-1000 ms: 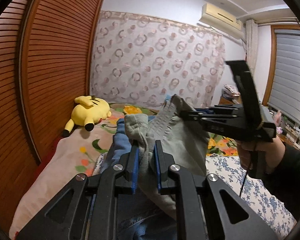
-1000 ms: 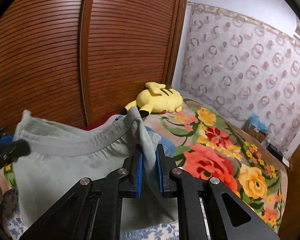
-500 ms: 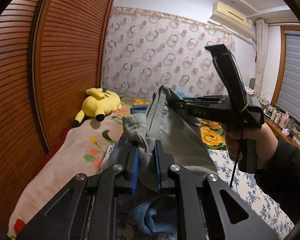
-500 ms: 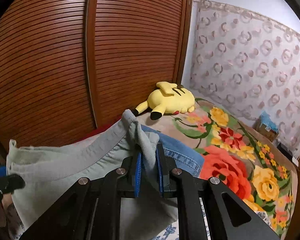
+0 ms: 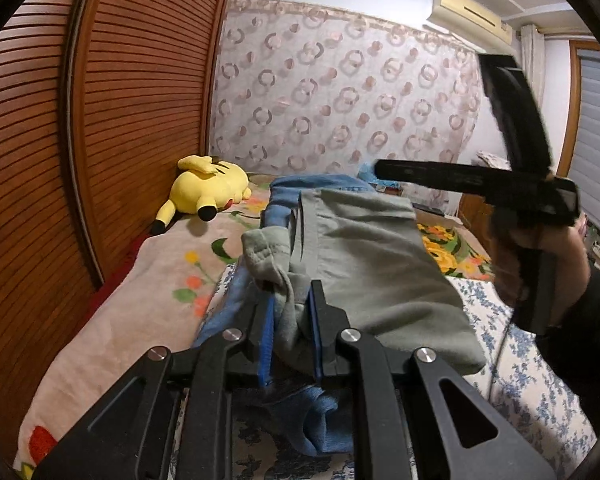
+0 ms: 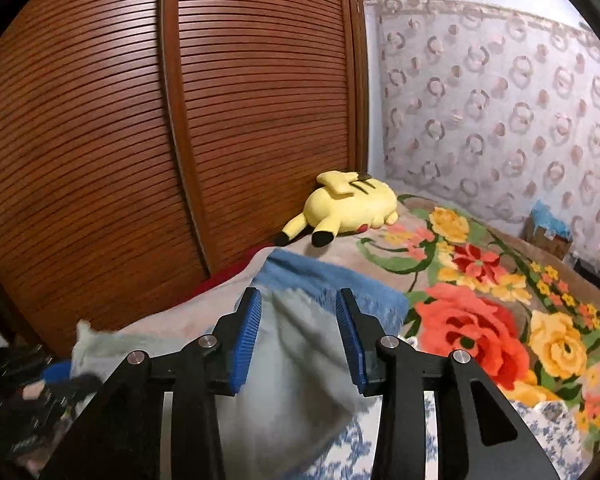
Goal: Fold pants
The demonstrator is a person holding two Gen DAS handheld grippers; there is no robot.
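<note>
Grey-green pants (image 5: 364,252) lie folded over blue jeans (image 5: 324,424) on the bed. My left gripper (image 5: 292,312) is shut on a bunched corner of the grey pants near their waistband. In the left wrist view my right gripper (image 5: 380,169) is lifted above the pants' far edge, apart from them, blurred. In the right wrist view my right gripper (image 6: 298,304) is open and empty, with the grey pants (image 6: 300,364) below it and the jeans (image 6: 328,280) beyond.
A yellow plush toy (image 5: 208,188) lies by the brown slatted wardrobe (image 5: 100,120), also in the right wrist view (image 6: 348,208). A floral blanket (image 6: 480,300) covers the bed; a blue-flowered sheet (image 5: 512,380) is nearer. A patterned curtain (image 5: 340,100) hangs behind.
My right gripper opened and let go of the grey pants, then lifted away. The pants dropped flat onto the jeans. My left gripper keeps its hold and has lowered.
</note>
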